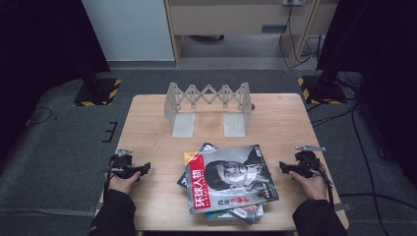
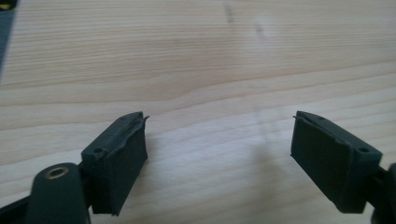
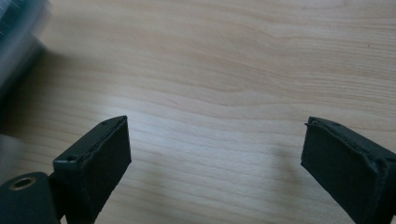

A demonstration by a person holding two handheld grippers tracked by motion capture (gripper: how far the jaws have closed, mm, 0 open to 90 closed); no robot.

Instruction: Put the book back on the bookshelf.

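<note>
A loose stack of magazines (image 1: 228, 182) lies on the wooden table (image 1: 147, 123) near its front edge, the top one red and grey with a portrait cover. Behind it stands a pale expandable book rack (image 1: 209, 105), upright and empty. My left gripper (image 1: 145, 168) rests at the table's left front, left of the stack and pointing toward it; its jaws stand wide apart over bare wood (image 2: 215, 121). My right gripper (image 1: 282, 166) sits to the right of the stack, pointing left at it, jaws also wide with nothing between them (image 3: 215, 135). A blurred edge of the magazines (image 3: 18, 37) shows in the right gripper view.
The table stands on grey carpet. Black stands with yellow-black striped bases (image 1: 98, 91) (image 1: 319, 88) flank its far corners. A wooden desk (image 1: 236, 19) and cables (image 1: 295, 44) lie beyond. Bare wood stretches between rack and stack and along both sides.
</note>
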